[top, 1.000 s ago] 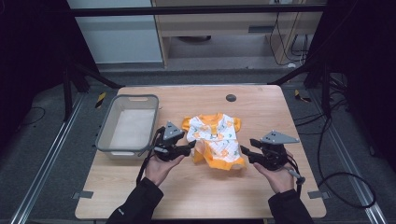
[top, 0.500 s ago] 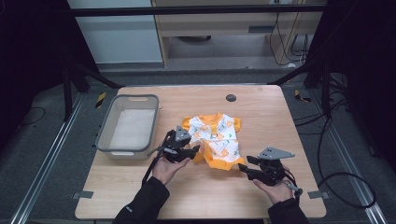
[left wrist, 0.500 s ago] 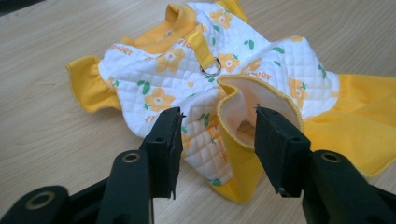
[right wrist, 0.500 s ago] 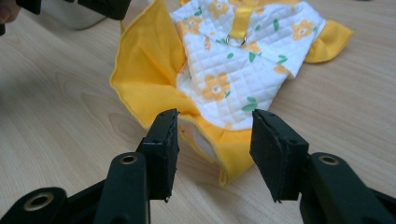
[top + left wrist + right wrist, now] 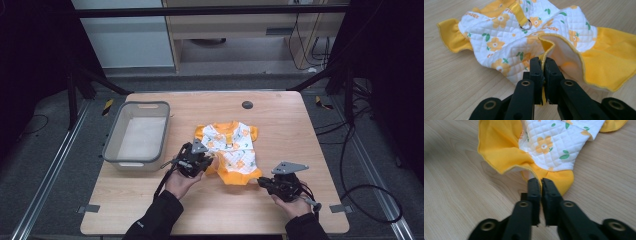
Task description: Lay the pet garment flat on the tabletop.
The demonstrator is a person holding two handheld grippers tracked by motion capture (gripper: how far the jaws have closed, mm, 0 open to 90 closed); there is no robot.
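Note:
A small quilted garment (image 5: 230, 149), white with orange flowers and a yellow frill, lies on the wooden table (image 5: 280, 115). My left gripper (image 5: 209, 163) has just been closing and is shut on the garment's yellow-trimmed hem (image 5: 543, 53) at its left lower edge. The right gripper (image 5: 260, 181) has also just been closing and is shut on the yellow frill (image 5: 536, 173) at the garment's lower right corner. A metal ring on a yellow strap (image 5: 525, 24) lies on the garment's quilted top.
A grey plastic bin (image 5: 137, 134) stands empty to the left of the garment, close to my left hand. A round dark grommet (image 5: 247, 104) sits in the tabletop behind the garment. Cables trail on the floor to the right.
Both grippers came down to the table and their jaws closed on the garment's lower edge, the left at its left side and the right at its lower right corner.

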